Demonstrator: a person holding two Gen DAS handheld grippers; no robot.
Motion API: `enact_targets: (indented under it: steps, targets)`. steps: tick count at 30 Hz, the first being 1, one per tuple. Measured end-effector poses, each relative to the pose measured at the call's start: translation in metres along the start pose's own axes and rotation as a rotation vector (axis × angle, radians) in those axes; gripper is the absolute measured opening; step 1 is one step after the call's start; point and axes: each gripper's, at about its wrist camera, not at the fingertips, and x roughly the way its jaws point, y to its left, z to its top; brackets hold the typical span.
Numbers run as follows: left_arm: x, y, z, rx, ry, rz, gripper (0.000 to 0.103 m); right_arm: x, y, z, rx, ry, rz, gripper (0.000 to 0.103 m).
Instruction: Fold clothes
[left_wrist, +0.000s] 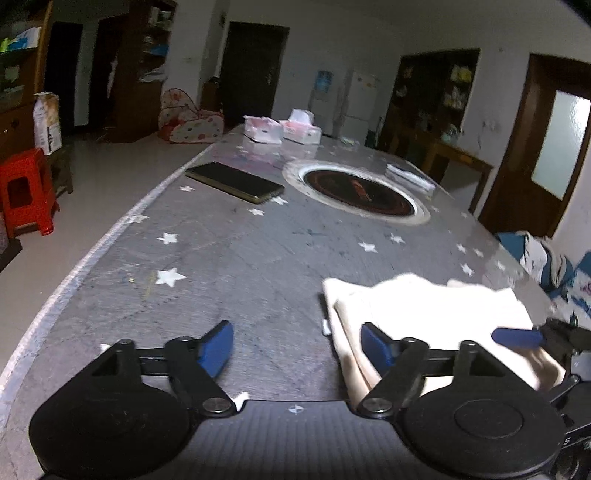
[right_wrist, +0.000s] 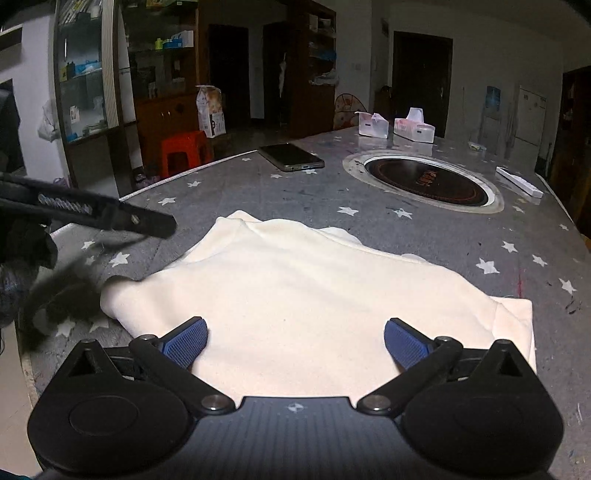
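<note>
On the starred table (right_wrist: 424, 243), folded cream cloth (right_wrist: 303, 288); right gripper (right_wrist: 295, 341) wide over it, left gripper (left_wrist: 297, 347) wide beside it, both empty.

The left gripper (left_wrist: 297, 343) hangs over the star-patterned table (left_wrist: 221, 258), jaws spread wide — nothing between them. Its right pad overlaps the folded cream garment (left_wrist: 436, 306). Farther off lie a phone (left_wrist: 234, 181) and two tissue boxes (left_wrist: 282, 129).

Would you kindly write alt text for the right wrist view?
A folded cream garment lies on a grey star-patterned table, with the open right gripper just above its near edge, gripping nothing. Beyond it are a phone, a round inset hotplate and two tissue boxes.
</note>
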Motion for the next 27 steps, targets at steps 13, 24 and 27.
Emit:
enact_targets:
  steps: [13,24,27]
  targets:
    - [-0.019,0.021,-0.001,-0.065,-0.058,-0.016,0.103,-0.009,0.036,0.021,-0.096,-0.053,0.013,0.103]
    - [-0.021,0.027,-0.005,-0.093,-0.051,0.000,0.103,0.006,0.068,0.019,-0.211,-0.039,0.008,0.103]
    - [-0.021,0.025,-0.005,-0.087,-0.053,-0.005,0.103,-0.012,0.059,0.020,-0.204,-0.075,-0.007,0.103]
